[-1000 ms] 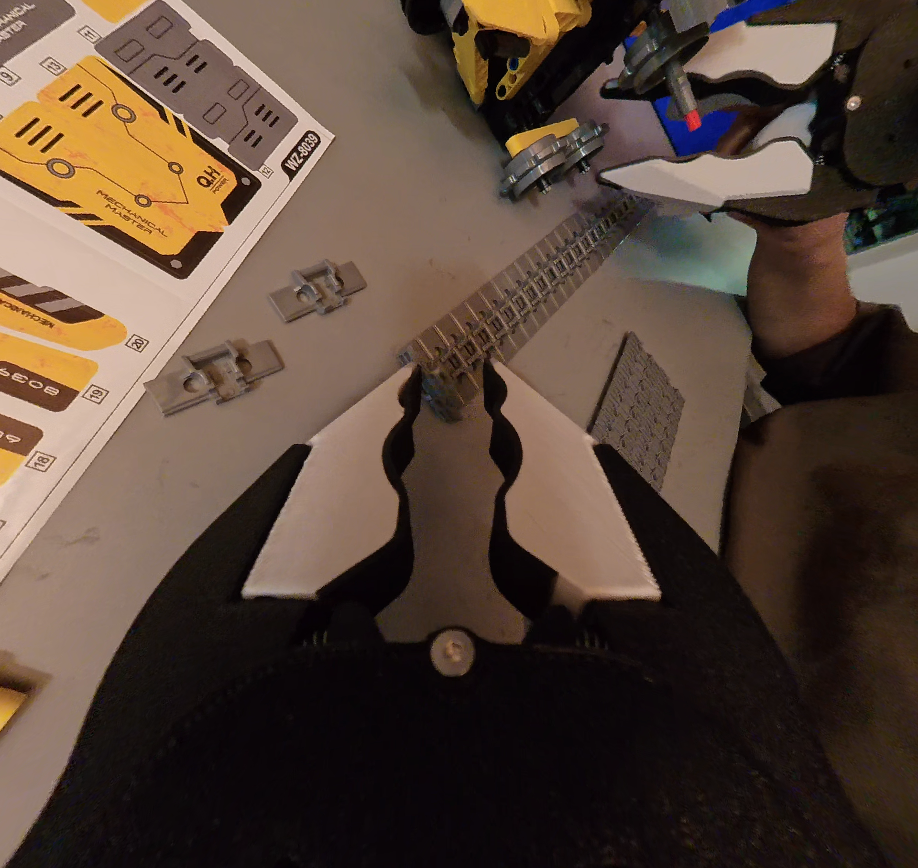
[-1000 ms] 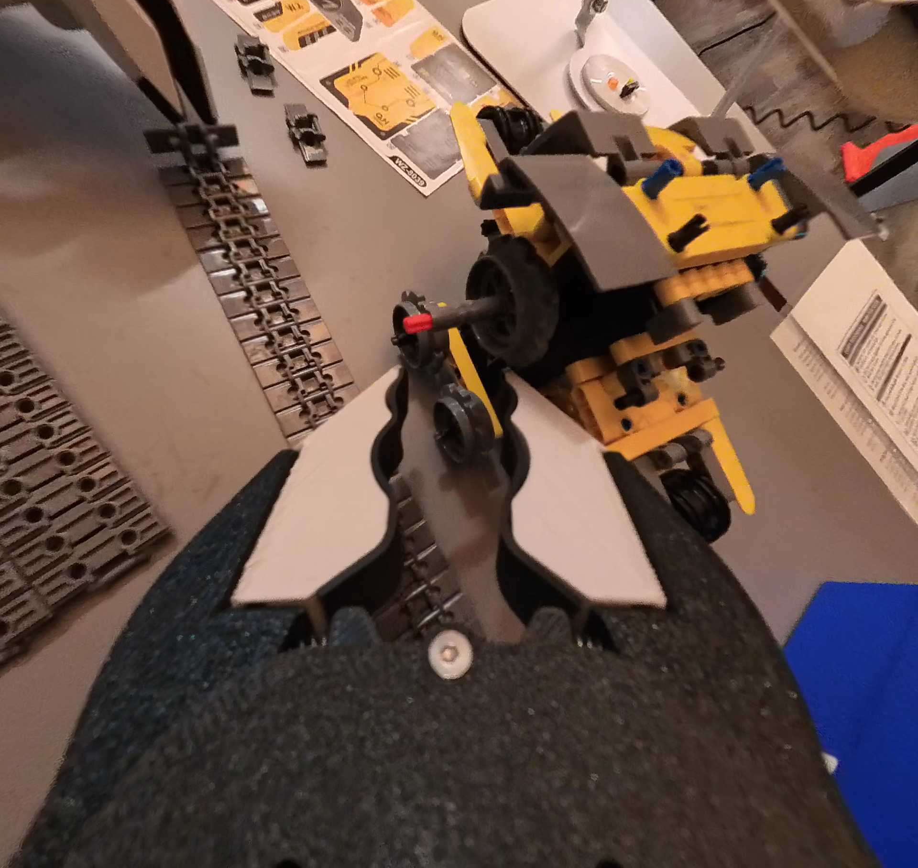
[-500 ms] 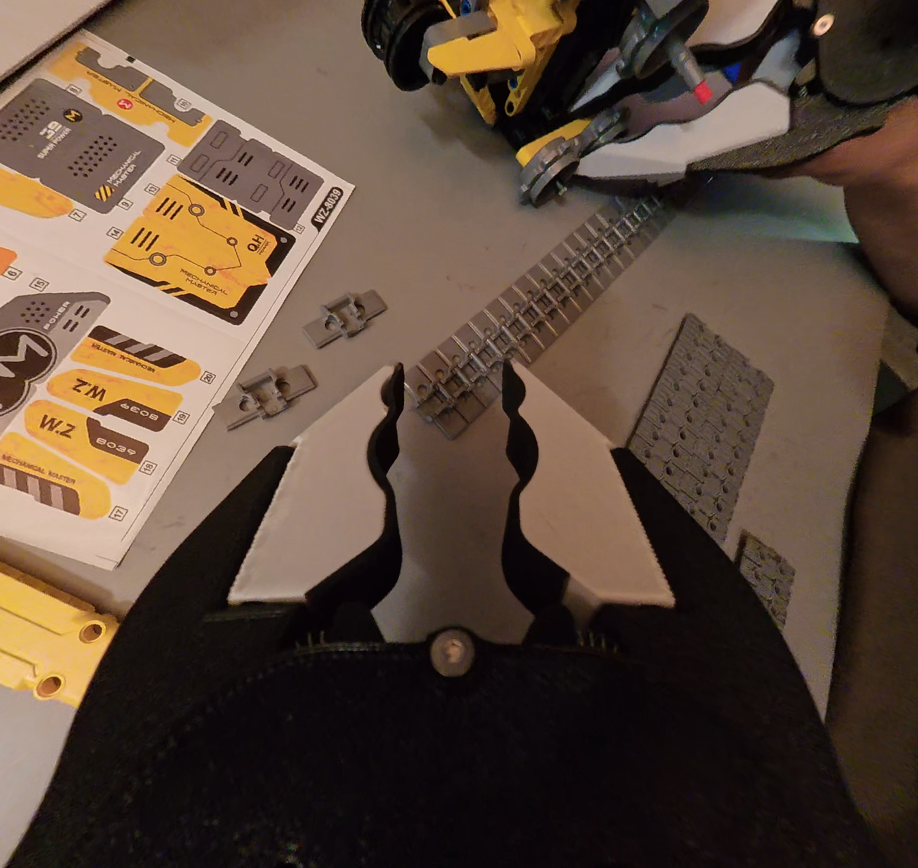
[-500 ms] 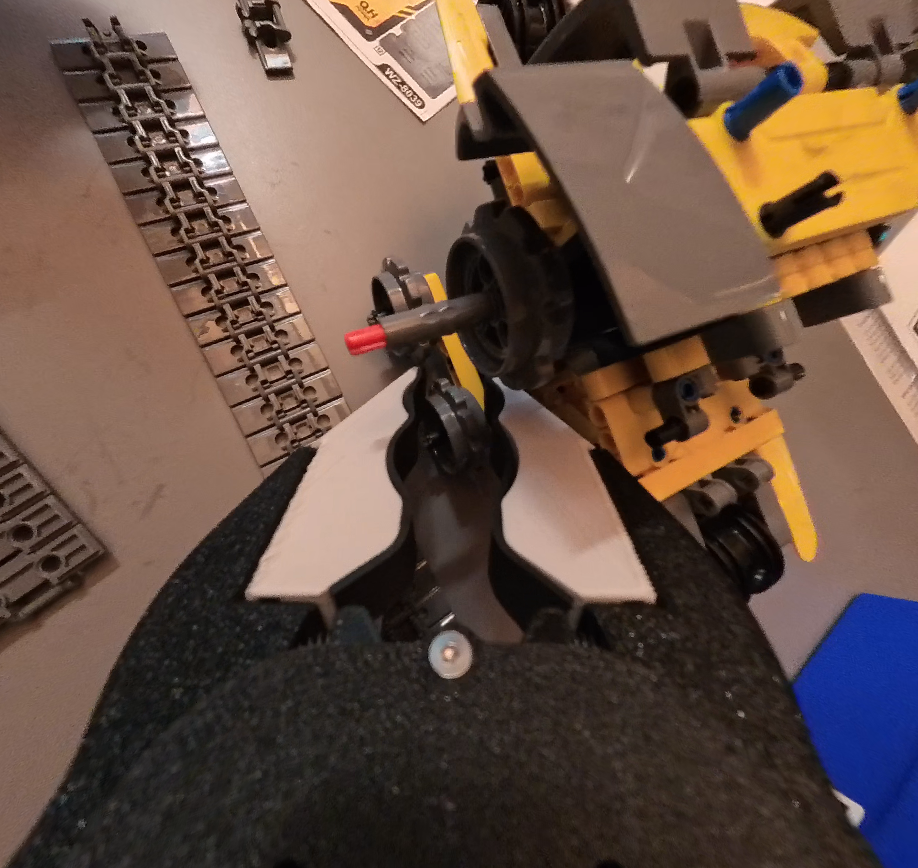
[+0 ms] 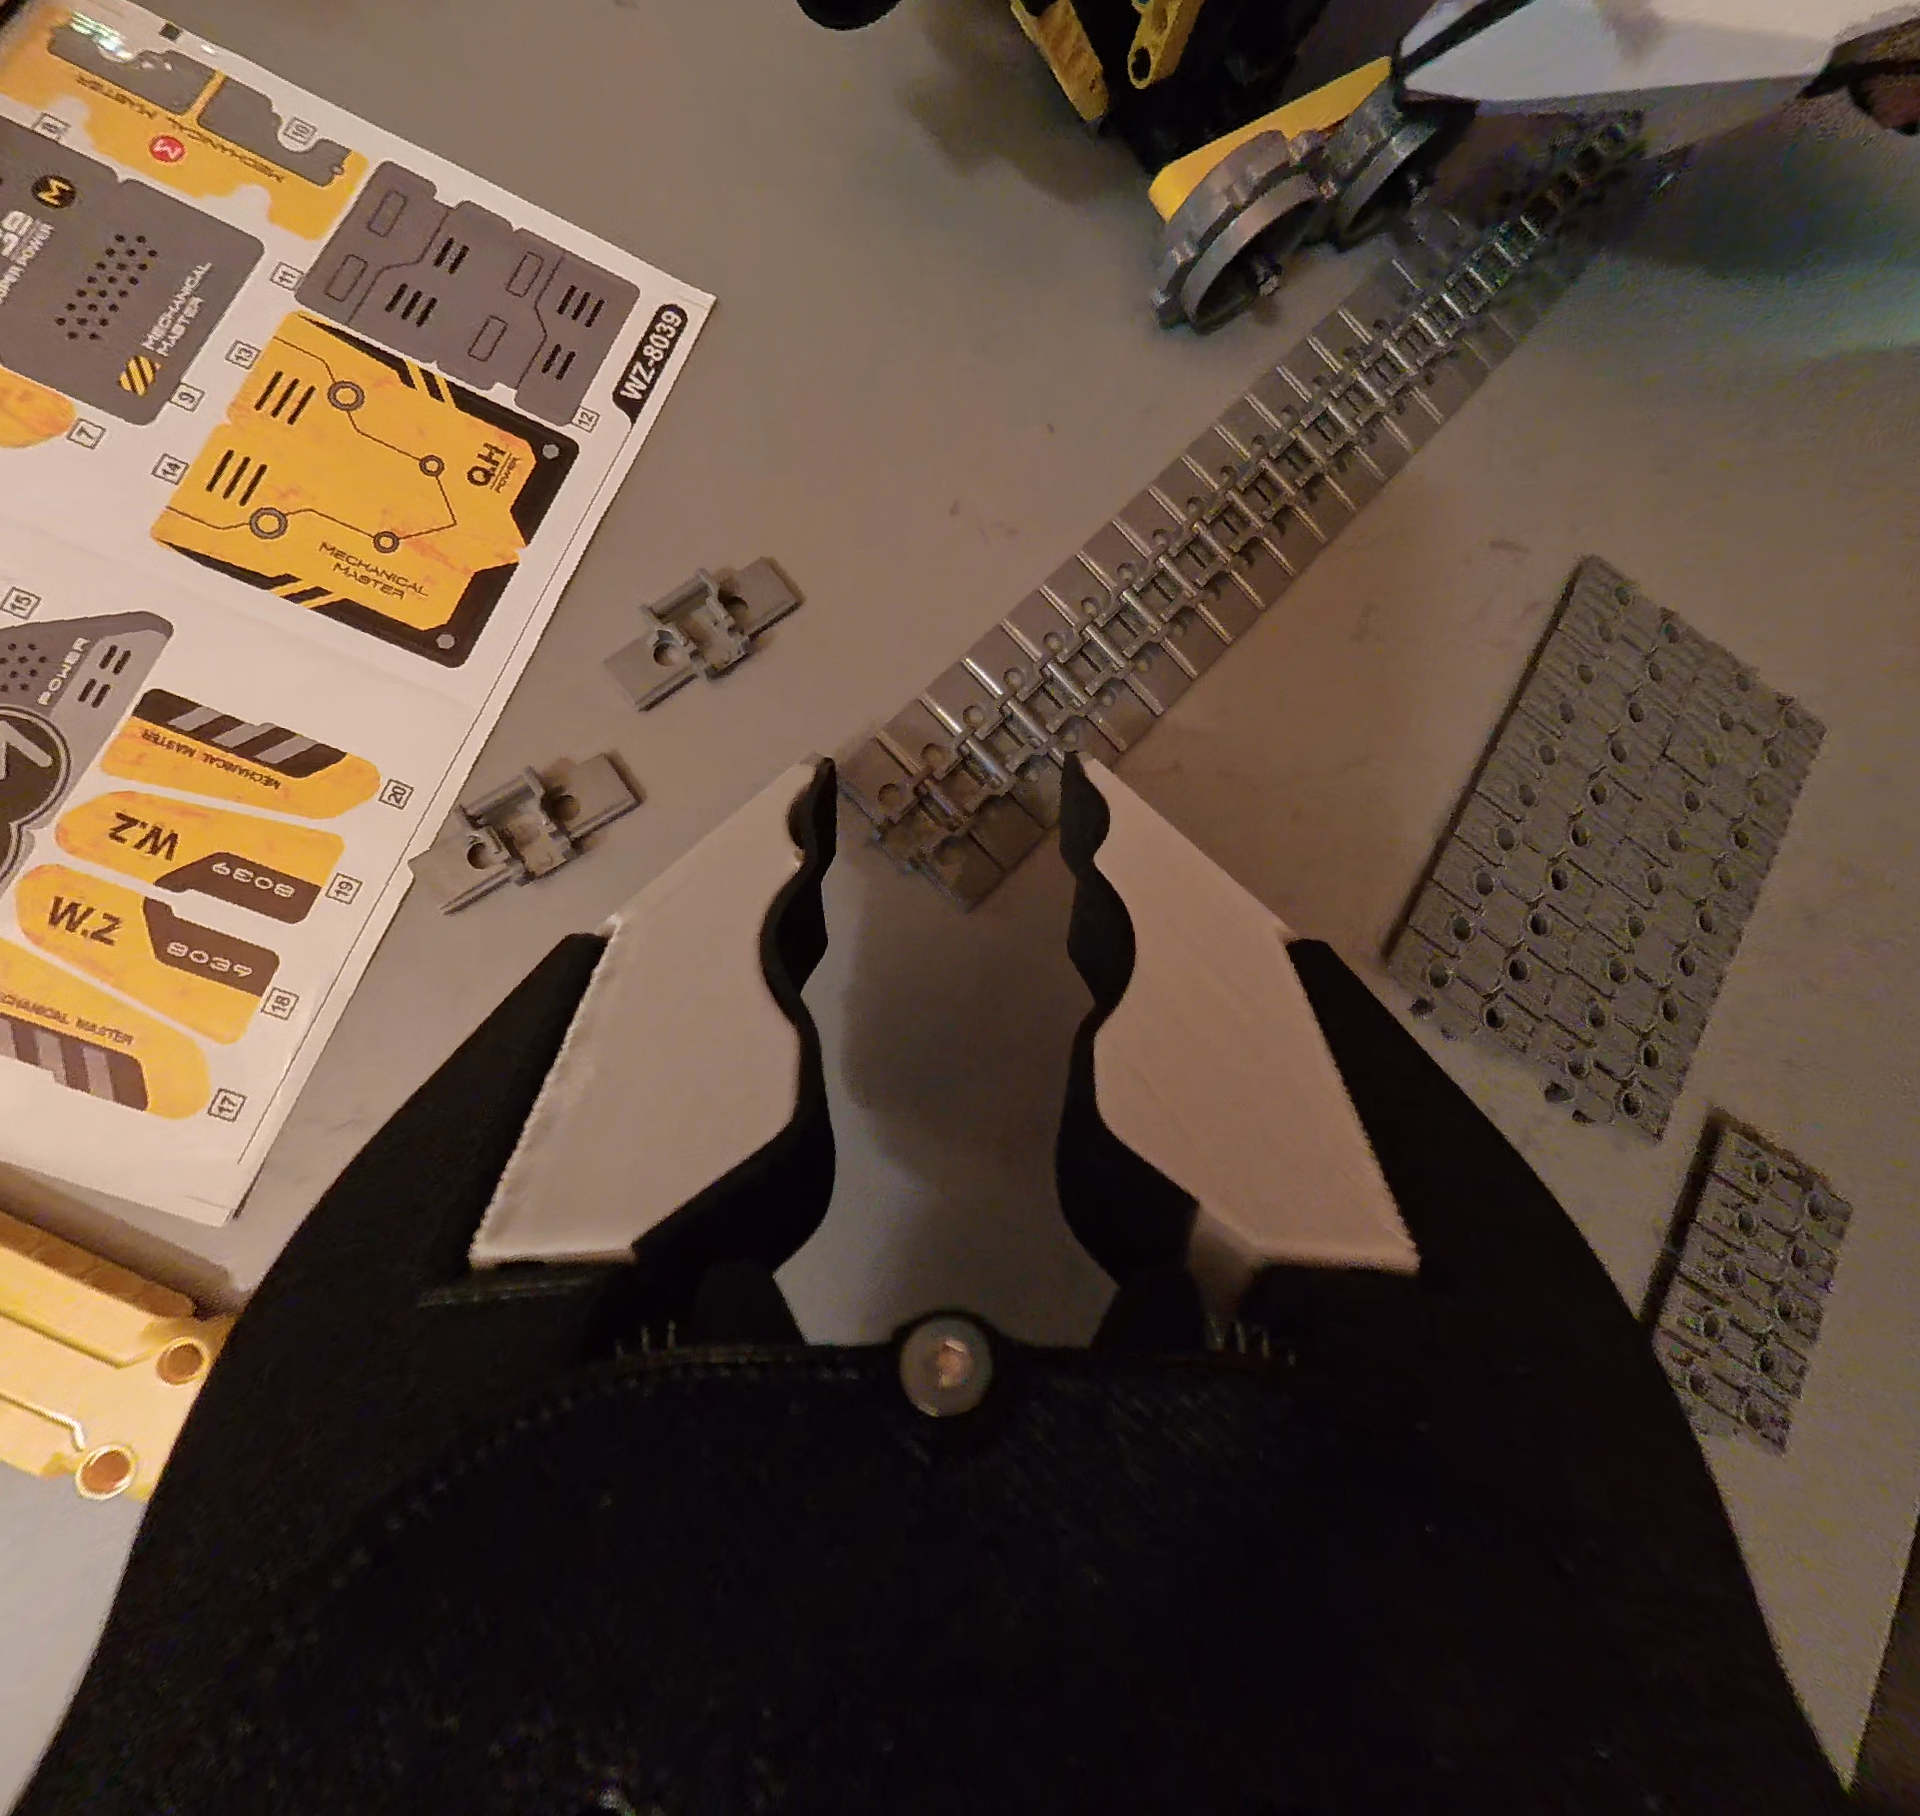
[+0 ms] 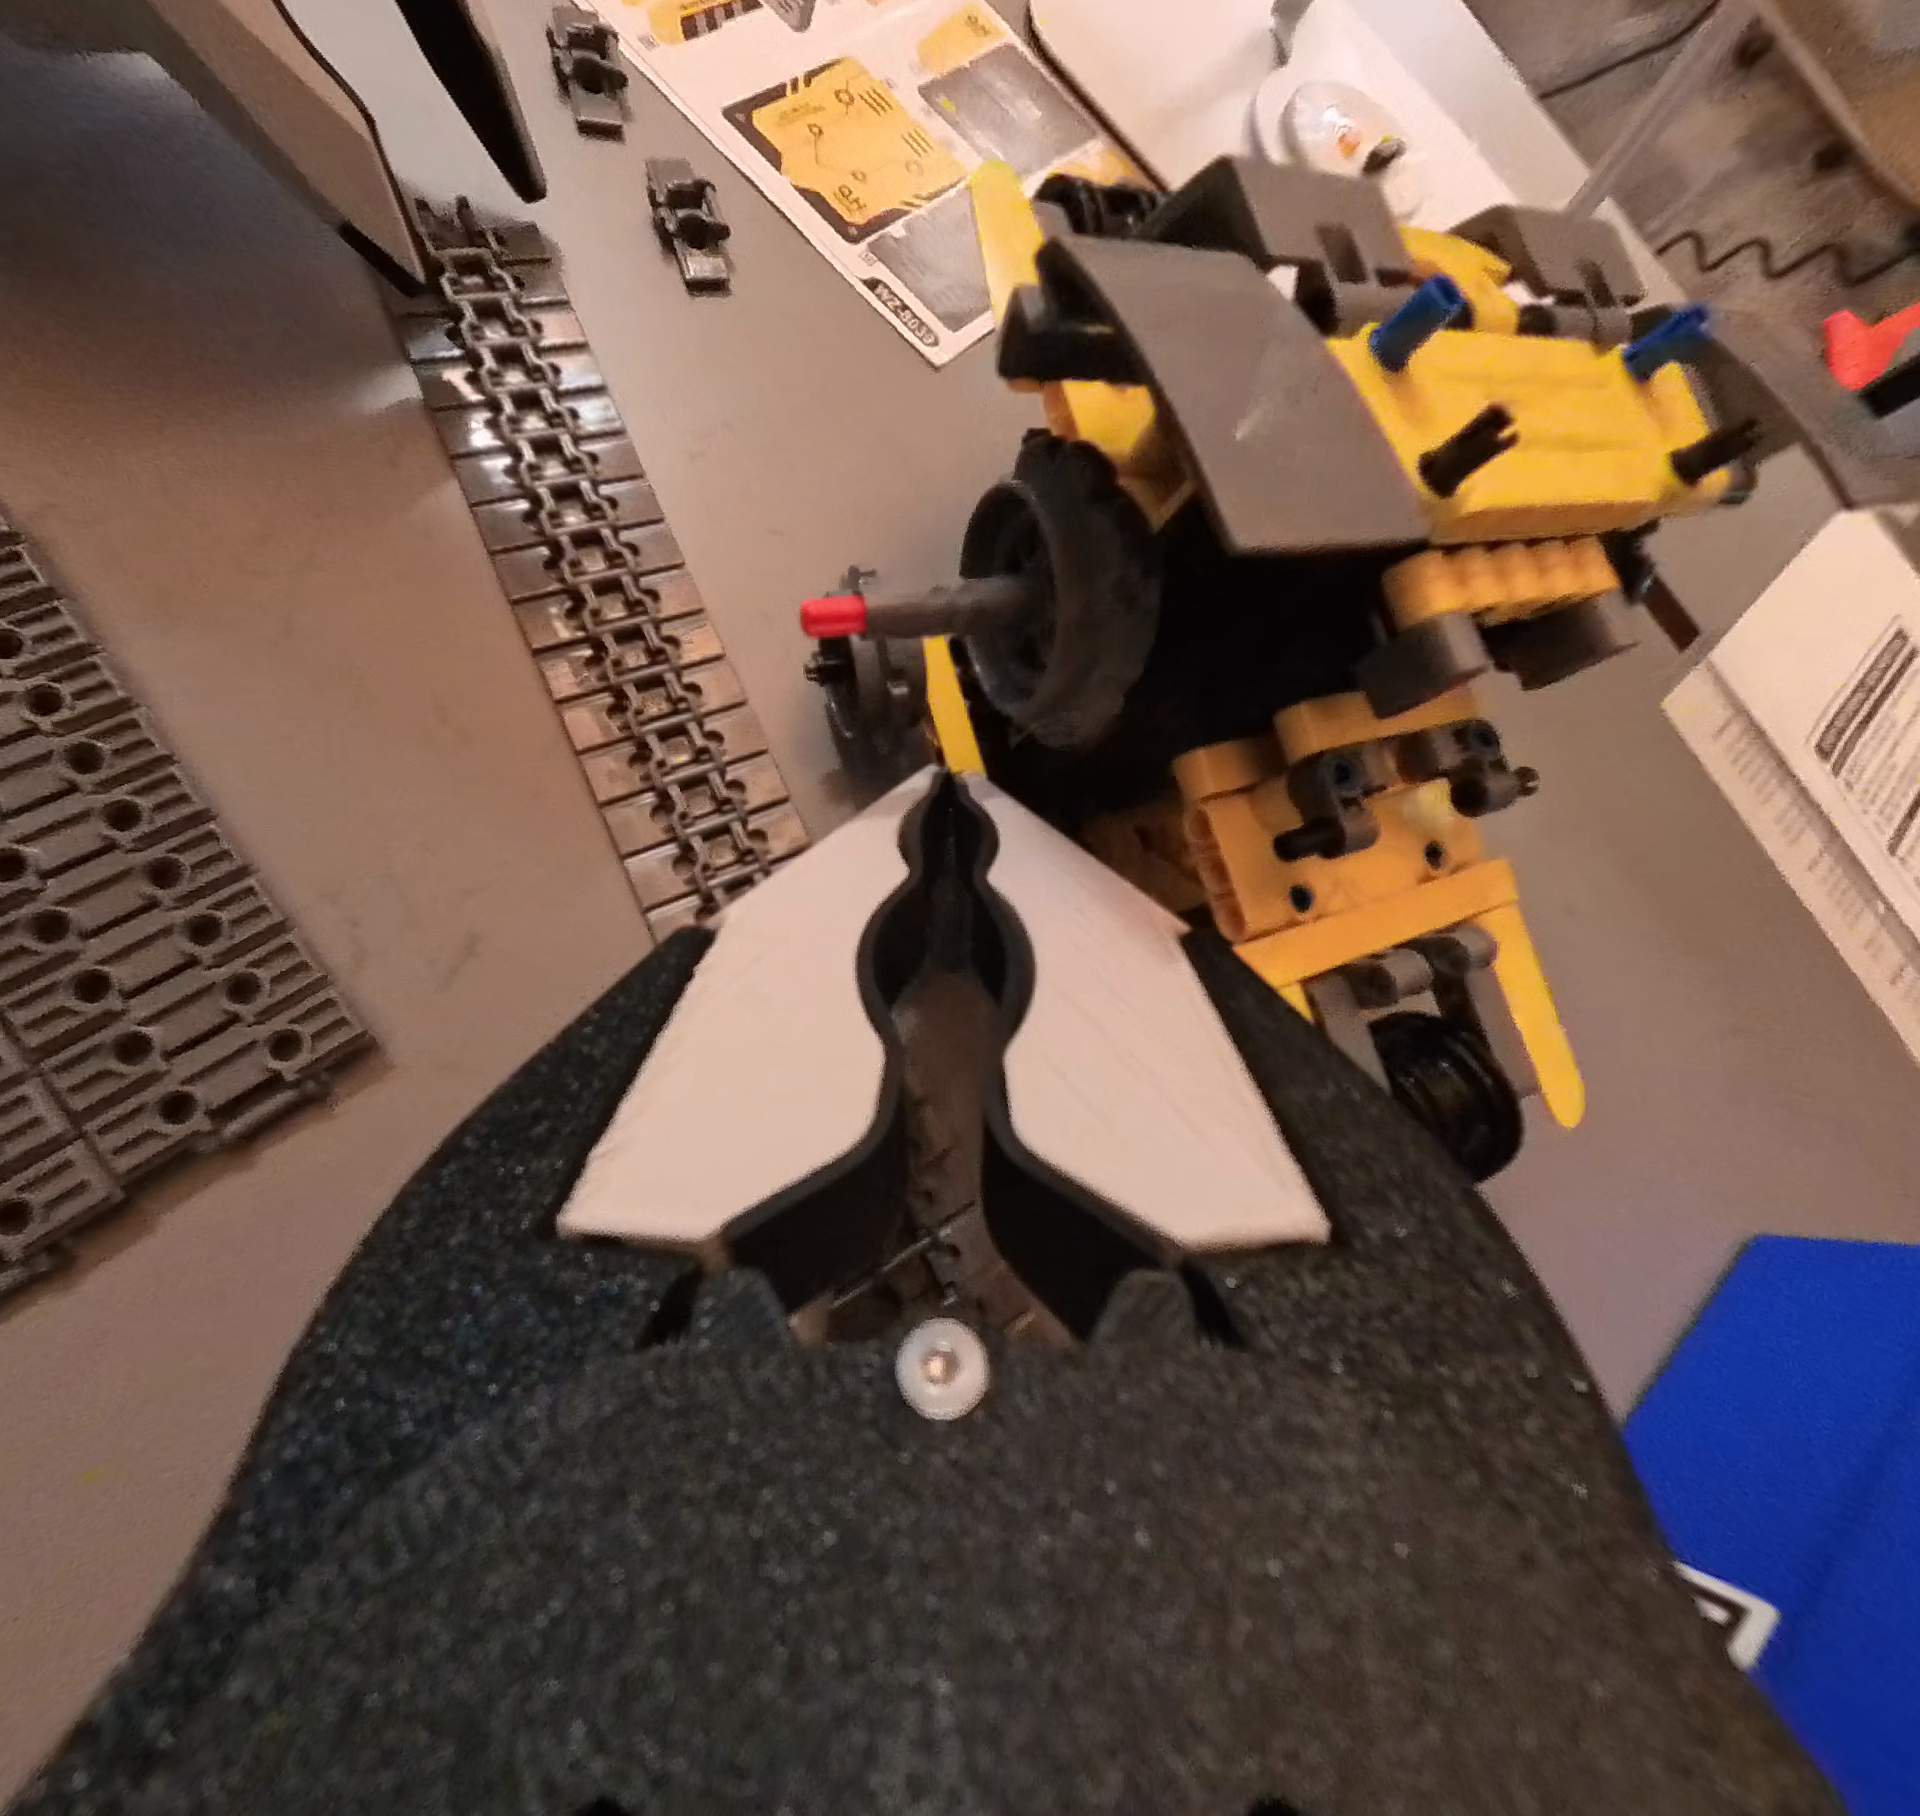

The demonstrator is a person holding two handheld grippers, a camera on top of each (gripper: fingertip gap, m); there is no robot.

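Note:
My left gripper (image 5: 948, 779) is open and empty, its tips just short of the near end of a long grey track strip (image 5: 1195, 561) that lies flat on the table. My right gripper (image 6: 945, 779) is shut. Its tips touch the lower end of a thin yellow strip on the yellow and grey brick vehicle (image 6: 1351, 519), beside a pair of grey wheels (image 5: 1236, 228). I cannot tell if it pinches the strip. The right gripper also shows in the left wrist view (image 5: 1558, 52). A dark axle with a red tip (image 6: 831, 615) sticks out of the vehicle's black wheel.
Two loose track links (image 5: 717, 628) (image 5: 535, 826) lie left of the strip, next to a sticker sheet (image 5: 312, 519). Two grey mats of joined links (image 5: 1600, 883) (image 5: 1745, 1288) lie to the right. A yellow beam (image 5: 94, 1371) is at the lower left. A blue sheet (image 6: 1818, 1454) and a paper sheet (image 6: 1829, 779) lie beyond the vehicle. The left gripper's tips are roughly 15 centimetres from the right gripper's.
My left gripper let go of the track strip's end, opened wider and drew back. My right gripper went from open around a small black wheel to shut, pulling back a little.

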